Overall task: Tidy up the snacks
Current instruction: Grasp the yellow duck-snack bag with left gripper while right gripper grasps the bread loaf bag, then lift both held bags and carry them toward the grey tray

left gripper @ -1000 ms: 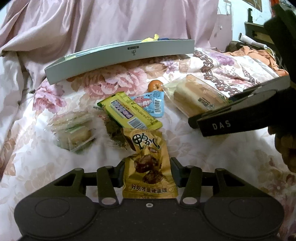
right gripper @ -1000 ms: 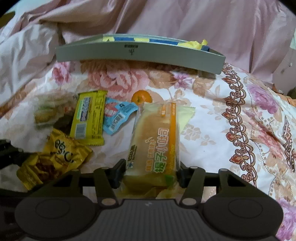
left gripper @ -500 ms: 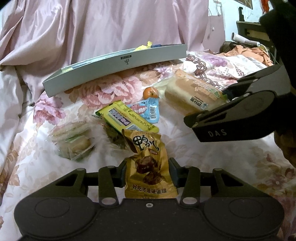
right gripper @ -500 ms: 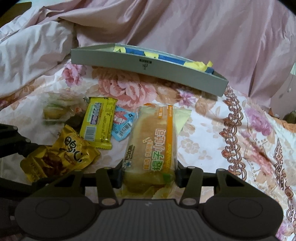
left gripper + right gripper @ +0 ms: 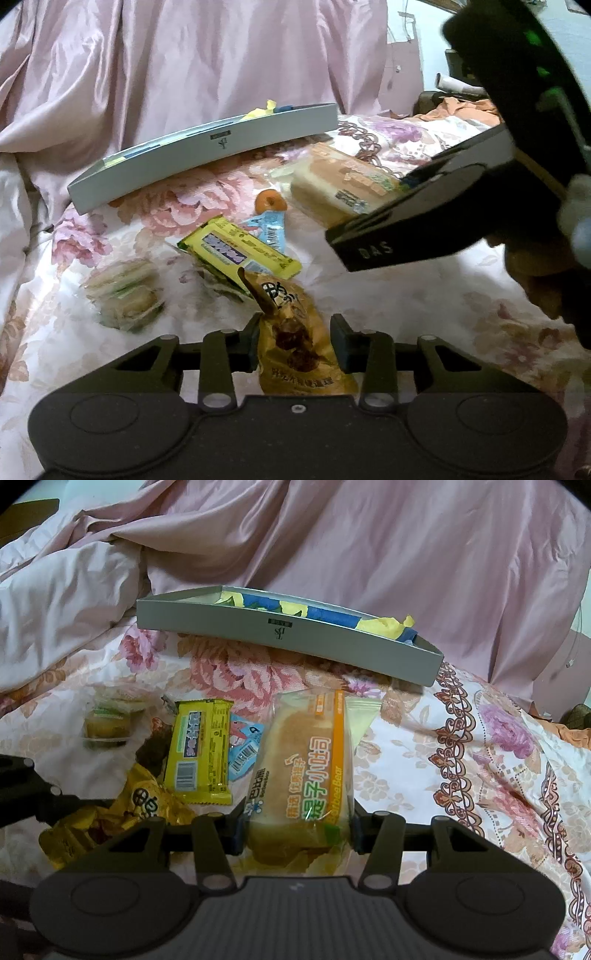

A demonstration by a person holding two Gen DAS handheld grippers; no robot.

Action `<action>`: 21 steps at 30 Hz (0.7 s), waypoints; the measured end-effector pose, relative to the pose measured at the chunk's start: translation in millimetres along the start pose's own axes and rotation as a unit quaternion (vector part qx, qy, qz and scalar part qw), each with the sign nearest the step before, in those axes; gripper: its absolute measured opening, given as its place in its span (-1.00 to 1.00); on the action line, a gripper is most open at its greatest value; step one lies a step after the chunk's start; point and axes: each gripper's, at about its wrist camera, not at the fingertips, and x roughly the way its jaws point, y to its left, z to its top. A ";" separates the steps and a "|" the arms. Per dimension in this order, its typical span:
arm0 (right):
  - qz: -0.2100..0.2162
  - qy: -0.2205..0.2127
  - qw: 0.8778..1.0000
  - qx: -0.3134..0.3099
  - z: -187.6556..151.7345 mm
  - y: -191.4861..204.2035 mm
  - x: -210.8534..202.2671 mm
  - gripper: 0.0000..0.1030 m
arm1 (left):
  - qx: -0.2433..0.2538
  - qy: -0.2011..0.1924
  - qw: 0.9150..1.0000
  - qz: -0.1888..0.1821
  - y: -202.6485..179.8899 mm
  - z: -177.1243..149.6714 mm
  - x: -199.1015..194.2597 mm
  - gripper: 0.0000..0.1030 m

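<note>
Two snacks in hand, several loose on the bed.

Item 1: chestnut pouch (image 5: 295, 343), golden foil, crumpled between the fingers of the left gripper (image 5: 295, 343); the jaws have just been closing on it, the left pad against the pouch, contact on the right side not certain.

Item 2: bread loaf packet (image 5: 303, 775), orange-striped wrapper, clamped at its near end by the fingers of the right gripper (image 5: 297, 830), both pads pressing its sides, far end raised toward the tray.

Item 3: grey tray (image 5: 332, 642), shallow, at the far side of the floral bedspread (image 5: 424, 768), blue-and-yellow lining inside.

Items 4–7, unsorted on the bedspread: yellow bar (image 5: 199, 749), blue sachet (image 5: 245, 749), small orange fruit (image 5: 270, 201), clear-wrapped sandwich (image 5: 123, 295).

Step, as judged: pick-up of both packets, neither yet in the tray. Next move calls for a firm hold on the pouch, then carrying each forward over the tray wall and releasing inside.
</note>
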 end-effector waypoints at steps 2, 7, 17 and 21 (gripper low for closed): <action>0.000 0.000 1.000 0.001 0.0 0.1 -0.2 0.07 | 0.011 -0.001 1.000 -0.004 -4.4 -1.3 -1.7 -0.45; -0.001 -0.002 1.000 0.002 0.5 0.1 -1.0 0.07 | 0.027 0.006 0.999 -0.026 -11.5 -3.4 0.3 -0.58; -0.011 -0.010 1.000 0.002 2.5 -2.1 -3.4 0.07 | 0.014 0.008 0.999 -0.028 -7.4 5.8 21.7 -0.57; -0.020 -0.018 1.000 0.006 4.8 -6.3 -3.8 0.07 | 0.003 0.003 0.999 -0.032 -4.9 8.0 25.8 -0.61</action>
